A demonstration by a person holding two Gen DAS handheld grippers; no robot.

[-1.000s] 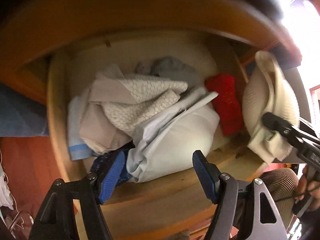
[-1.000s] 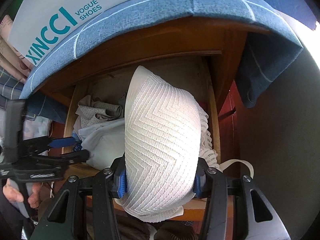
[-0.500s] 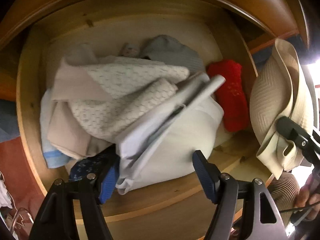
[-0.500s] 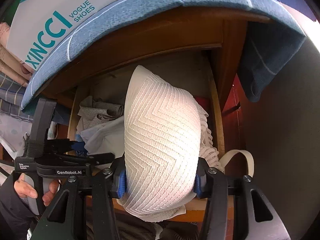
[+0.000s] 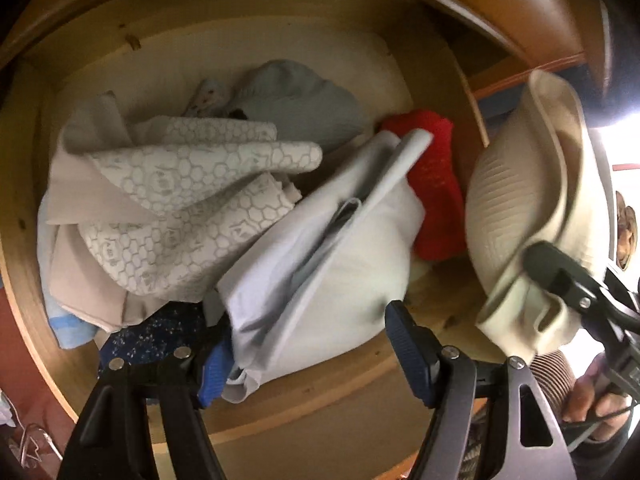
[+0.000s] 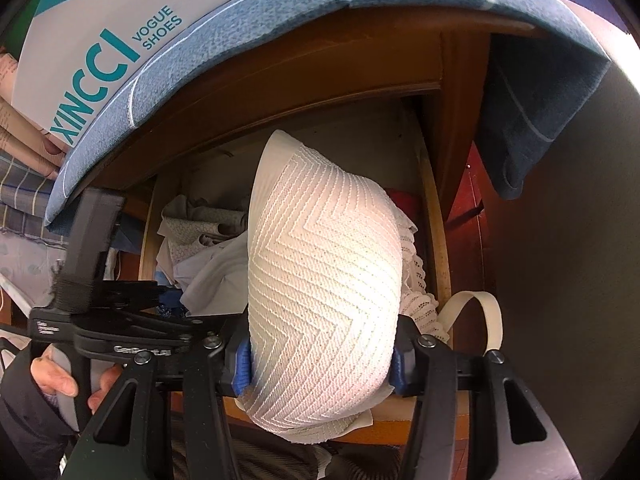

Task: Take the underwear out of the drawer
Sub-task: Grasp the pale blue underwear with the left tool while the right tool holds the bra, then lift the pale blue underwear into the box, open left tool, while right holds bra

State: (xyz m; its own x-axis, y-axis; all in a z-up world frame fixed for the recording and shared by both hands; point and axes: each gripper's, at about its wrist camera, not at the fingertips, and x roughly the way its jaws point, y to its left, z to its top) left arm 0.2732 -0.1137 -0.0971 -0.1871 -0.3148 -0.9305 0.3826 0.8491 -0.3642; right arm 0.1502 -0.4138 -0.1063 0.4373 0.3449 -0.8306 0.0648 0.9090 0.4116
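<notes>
My right hand-held gripper is clamped on a cream bra already lifted above the drawer, left hand-held gripper spread around the pale-blue underwear, not pinched yet.

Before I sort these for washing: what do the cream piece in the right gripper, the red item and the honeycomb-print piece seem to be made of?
Cream piece: looks like stretchy textured knit, matte, with raised chevron ribs and a lace edge. Red item: seemingly a fuzzy knit; its surface looks nubby. Honeycomb-print piece: probably thin, soft cotton-like jersey; it creases into limp folds. Fibre content cannot be confirmed by eye.
</notes>
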